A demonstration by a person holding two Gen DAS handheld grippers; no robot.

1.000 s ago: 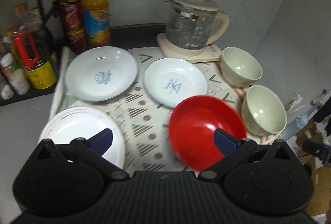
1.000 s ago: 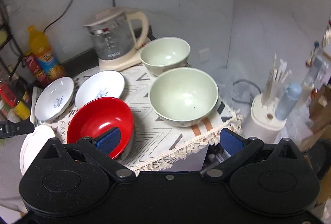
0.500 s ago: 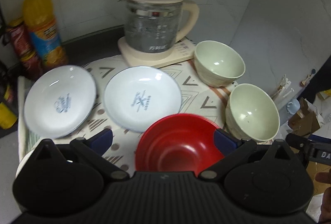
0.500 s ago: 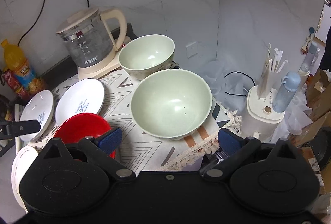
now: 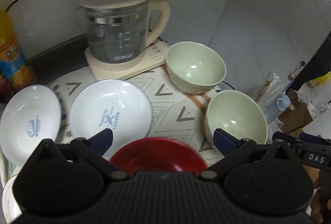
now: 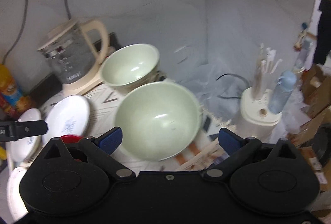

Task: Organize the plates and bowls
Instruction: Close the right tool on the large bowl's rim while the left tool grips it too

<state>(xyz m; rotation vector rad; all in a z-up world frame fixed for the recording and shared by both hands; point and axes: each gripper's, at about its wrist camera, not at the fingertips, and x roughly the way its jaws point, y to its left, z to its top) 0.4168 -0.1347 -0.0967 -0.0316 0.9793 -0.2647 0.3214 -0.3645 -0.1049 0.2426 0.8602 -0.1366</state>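
Note:
On a patterned cloth stand a red bowl (image 5: 159, 155), two pale green bowls, near (image 5: 235, 118) and far (image 5: 195, 66), and two white printed plates, middle (image 5: 110, 112) and left (image 5: 30, 120). A third white plate (image 5: 8, 203) shows at the lower left edge. My left gripper (image 5: 163, 138) is open and empty, just above the red bowl. My right gripper (image 6: 170, 138) is open and empty, its fingers either side of the near green bowl (image 6: 158, 120); the far green bowl (image 6: 130, 67) lies behind it.
A glass kettle (image 5: 118, 31) on a cream base stands at the back. An orange drink bottle (image 5: 12, 58) stands at the left. Right of the table are a cream holder with sticks (image 6: 260, 108), a blue bottle (image 6: 282, 91) and cardboard boxes (image 6: 318, 99).
Both grippers have moved forward and rightward over the table. The left one now frames the red bowl low and close. The right one has closed in on the near green bowl.

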